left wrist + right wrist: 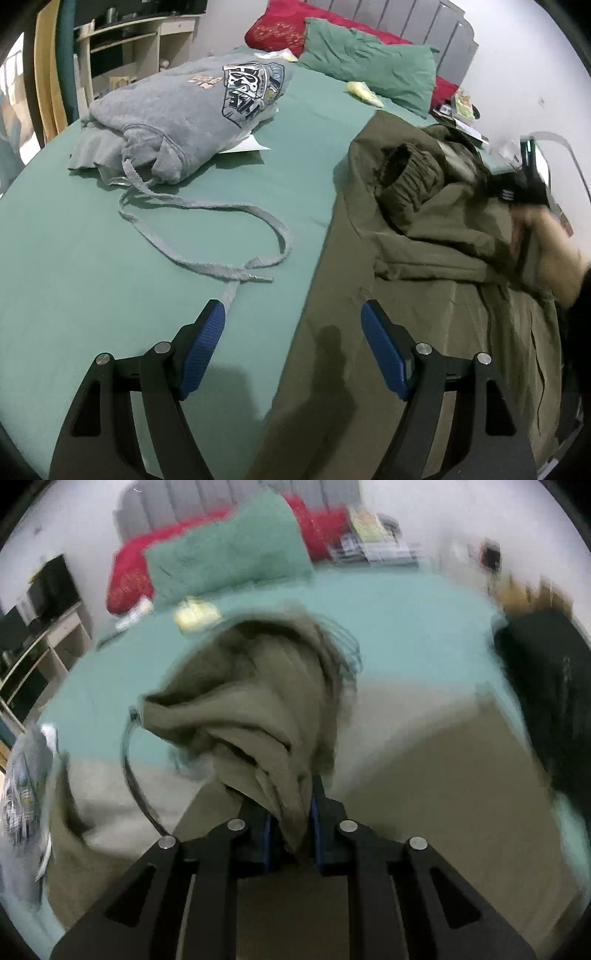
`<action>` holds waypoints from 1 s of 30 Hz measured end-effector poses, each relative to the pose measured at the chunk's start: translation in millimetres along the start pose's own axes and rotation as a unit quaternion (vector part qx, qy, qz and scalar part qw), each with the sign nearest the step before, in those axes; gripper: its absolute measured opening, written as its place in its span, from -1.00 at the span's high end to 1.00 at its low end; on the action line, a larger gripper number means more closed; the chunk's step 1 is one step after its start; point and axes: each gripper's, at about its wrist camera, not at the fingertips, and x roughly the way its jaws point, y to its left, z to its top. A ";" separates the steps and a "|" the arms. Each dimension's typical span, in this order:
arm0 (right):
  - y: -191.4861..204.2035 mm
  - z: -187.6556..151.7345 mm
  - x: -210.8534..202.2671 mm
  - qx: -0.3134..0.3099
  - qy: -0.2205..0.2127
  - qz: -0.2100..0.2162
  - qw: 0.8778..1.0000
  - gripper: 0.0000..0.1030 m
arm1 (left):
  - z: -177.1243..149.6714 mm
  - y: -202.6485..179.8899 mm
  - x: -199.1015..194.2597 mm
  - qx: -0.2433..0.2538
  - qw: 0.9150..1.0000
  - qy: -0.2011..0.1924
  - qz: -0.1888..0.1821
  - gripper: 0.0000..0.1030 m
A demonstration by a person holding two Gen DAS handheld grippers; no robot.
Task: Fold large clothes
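Nearest us in the left wrist view, the left hand-held gripper [291, 345] has its blue pads spread wide with nothing between them, poised above the near edge of the olive coat [424, 280] where it meets the green bed sheet [92, 258]. In the right wrist view, the right hand-held gripper [291, 823] is clamped on a bunched fold of that same coat, which rises in front of it; the picture is smeared, so we cannot say which part of the coat it holds. From the left gripper the coat spreads forward and to the right, its long axis running away from us toward the pillows, with a ribbed cuff [410, 166] lying on top. We judge the right gripper the nearer to the raised fold, and the left the nearer to the flat near hem, which looks like the edge to pin or lift next. Counting outward: one olive coat being worked, one grey hoodie [184, 114] already bundled well apart to the left, its drawstring [207, 236] trailing almost to the left pad, one green pillow [369, 59] and one red pillow [280, 29] at the headboard.
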 end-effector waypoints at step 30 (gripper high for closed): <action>115.5 109.7 120.3 -0.389 0.149 -0.116 0.902 0.92 | 17.5 25.7 53.6 -0.025 0.998 0.049 0.031 -0.54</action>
